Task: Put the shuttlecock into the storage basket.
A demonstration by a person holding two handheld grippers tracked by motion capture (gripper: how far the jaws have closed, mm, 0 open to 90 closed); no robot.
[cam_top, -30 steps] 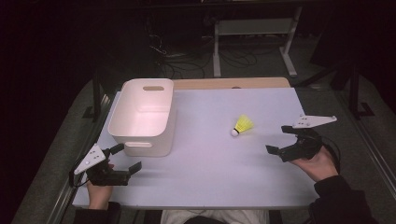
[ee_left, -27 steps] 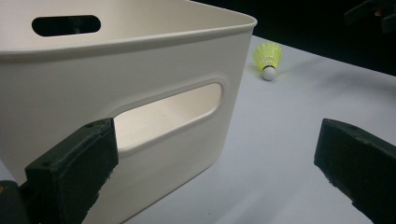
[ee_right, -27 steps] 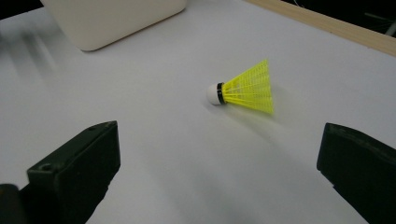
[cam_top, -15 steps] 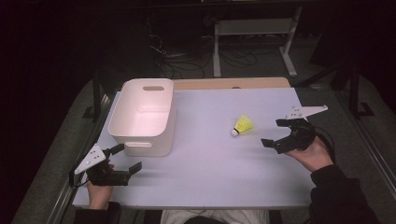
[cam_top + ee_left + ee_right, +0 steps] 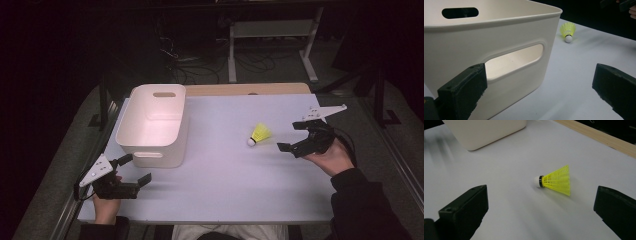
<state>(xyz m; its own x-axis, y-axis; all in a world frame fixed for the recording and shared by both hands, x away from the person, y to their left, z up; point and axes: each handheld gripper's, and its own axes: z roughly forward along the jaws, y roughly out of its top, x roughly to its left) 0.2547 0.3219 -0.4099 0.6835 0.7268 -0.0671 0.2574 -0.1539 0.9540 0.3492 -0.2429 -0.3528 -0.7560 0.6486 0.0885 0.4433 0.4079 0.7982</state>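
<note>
Left claw: the left claw (image 5: 131, 170) sits low over the near left corner of the worktop (image 5: 225, 190), held in the person's left hand (image 5: 106, 200); its jaws stand wide apart and hold nothing.
Left claw's outlook: in the left gripper view the bin (image 5: 499, 50) stands just ahead of this claw's jaws, its near wall and handle slot facing the claw, apart from both jaws.
Bin: a white plastic bin (image 5: 155, 125) with a handle slot at each end, upright on the worktop just beyond the left claw; the inside that shows looks bare.
Right claw: the right claw (image 5: 292, 137) is held above the right side of the worktop in the person's right hand (image 5: 332, 159), a dark sleeve (image 5: 367, 210) behind it; its jaws are spread wide with nothing between them.
Grey plate: the three-cornered plate (image 5: 322, 112) rides on top of the right claw, tilted up toward the far right.
Shuttlecock: a yellow shuttlecock (image 5: 259, 135) with a white cork tip lies on its side on the worktop, just ahead of the right claw and apart from it.
Right claw's outlook: in the right gripper view the shuttlecock (image 5: 555, 180) lies ahead between the lines of the two jaws, cork end toward the left jaw, skirt toward the right, touching neither.
Beyond the shuttlecock: from the right claw, the bin (image 5: 484, 132) stands farther off, well apart from the shuttlecock.
Far edge: a wooden strip (image 5: 245, 89) runs along the worktop's far side.
</note>
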